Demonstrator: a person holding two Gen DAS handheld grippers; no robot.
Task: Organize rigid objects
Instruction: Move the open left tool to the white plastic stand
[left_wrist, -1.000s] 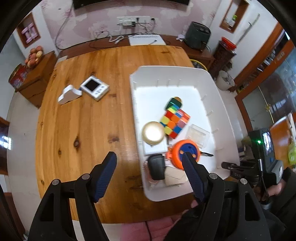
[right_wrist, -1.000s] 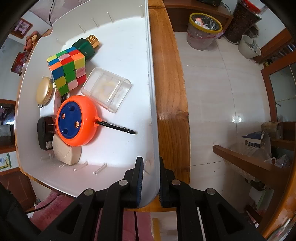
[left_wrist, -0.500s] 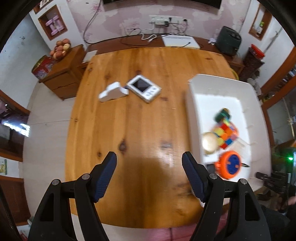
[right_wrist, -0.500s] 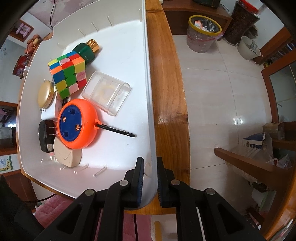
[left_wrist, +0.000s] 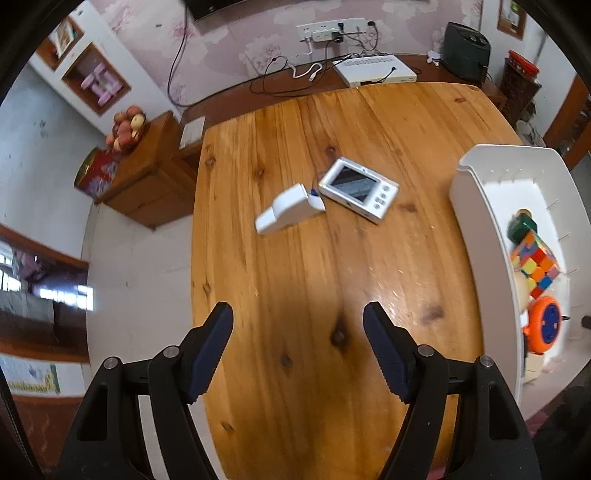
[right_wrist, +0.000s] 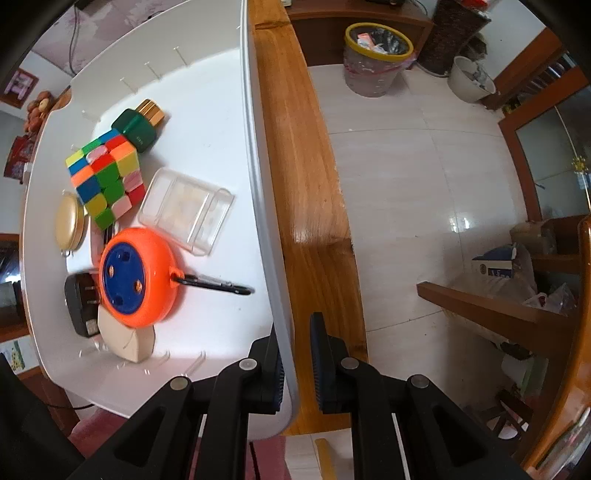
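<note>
My left gripper (left_wrist: 298, 347) is open and empty above the wooden table (left_wrist: 314, 280). Ahead of it lie a white plug-shaped device (left_wrist: 288, 214) and a white gadget with a screen (left_wrist: 359, 189). The white bin (left_wrist: 476, 236) stands at the right. My right gripper (right_wrist: 297, 363) straddles the white bin's rim (right_wrist: 258, 192), with its jaws slightly parted around the wall. In the bin lie a colour cube (right_wrist: 105, 177), a green bottle (right_wrist: 138, 127), a clear case (right_wrist: 186, 210), an orange and blue disc (right_wrist: 138, 275), a black adapter (right_wrist: 81, 304), a gold compact (right_wrist: 68, 221) and a beige box (right_wrist: 127, 341).
A wooden cabinet (left_wrist: 147, 177) with fruit and a red tin stands left of the table. A white box and cables lie on a sideboard (left_wrist: 375, 70) behind it. A bin with a yellow rim (right_wrist: 376, 59) and a chair (right_wrist: 517, 325) stand on the tiled floor to the right.
My left gripper has swung left from above the bin to over the bare table, towards the two white devices. My right gripper's jaws have opened slightly on the rim.
</note>
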